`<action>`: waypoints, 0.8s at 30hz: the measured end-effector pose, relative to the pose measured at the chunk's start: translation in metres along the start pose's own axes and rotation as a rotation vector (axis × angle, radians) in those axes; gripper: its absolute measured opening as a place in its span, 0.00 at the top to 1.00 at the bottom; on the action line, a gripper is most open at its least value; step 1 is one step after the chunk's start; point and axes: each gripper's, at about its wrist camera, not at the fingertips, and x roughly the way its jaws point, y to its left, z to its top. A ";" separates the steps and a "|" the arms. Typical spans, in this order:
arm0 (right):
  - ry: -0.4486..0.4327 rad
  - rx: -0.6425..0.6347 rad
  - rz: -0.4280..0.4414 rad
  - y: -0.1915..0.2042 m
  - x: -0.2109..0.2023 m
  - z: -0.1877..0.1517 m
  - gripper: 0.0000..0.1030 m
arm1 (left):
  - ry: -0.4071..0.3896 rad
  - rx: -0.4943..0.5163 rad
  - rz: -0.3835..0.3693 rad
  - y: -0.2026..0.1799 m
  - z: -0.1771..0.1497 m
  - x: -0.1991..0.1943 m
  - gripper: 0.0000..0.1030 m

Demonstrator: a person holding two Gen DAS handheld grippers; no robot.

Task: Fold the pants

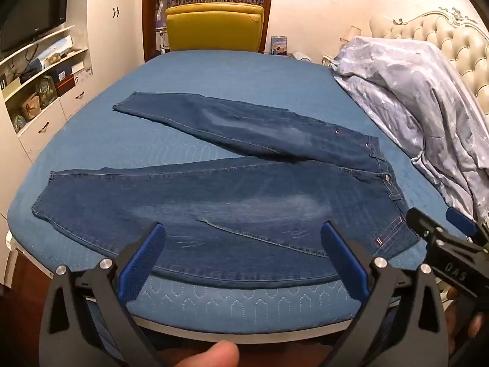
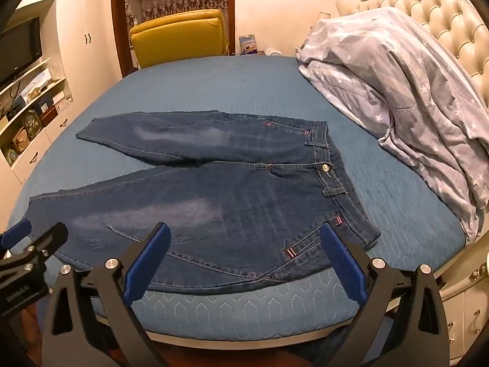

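Jeans [image 1: 232, 202] lie spread flat on the blue quilted bedspread [image 1: 214, 70], front side up, with the 2 legs splayed apart in a V toward the wardrobe side of the room and the waistband [image 2: 333, 165] pointing toward the tufted cream headboard [image 2: 434, 9]. The nearer leg runs along the near edge of the bed; the farther leg angles away toward the middle of the mattress. A metal button [image 2: 325, 168] sits at the waist, and small red-and-white tabs mark the pocket corners.

Both tools hover just off the near edge of the bed, above the nearer leg and hip, touching no cloth. The left gripper [image 1: 241, 263] has its blue-padded fingers [image 1: 142, 260] spread wide with nothing between them. The right gripper [image 2: 244, 263] is likewise spread wide and holds nothing; it stands beside the left one, nearer the waistband, and its black frame shows at the right edge of the left wrist view.

A grey star-printed duvet [image 2: 406, 88] is heaped against the headboard, well apart from the jeans. Beyond the far side of the bed stands a yellow armchair [image 1: 214, 27], and a television [image 1: 33, 15] sits over open shelves along the wall.
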 end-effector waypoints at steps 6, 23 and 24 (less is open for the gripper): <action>0.001 0.004 -0.003 -0.006 0.003 0.005 0.08 | 0.006 -0.014 -0.003 0.005 0.007 0.002 0.01; -0.009 -0.014 -0.007 -0.002 0.000 0.002 0.08 | -0.017 -0.020 -0.007 0.003 -0.002 -0.001 0.01; -0.009 -0.015 -0.010 -0.001 0.000 0.002 0.08 | -0.018 -0.020 -0.008 0.003 -0.003 -0.001 0.01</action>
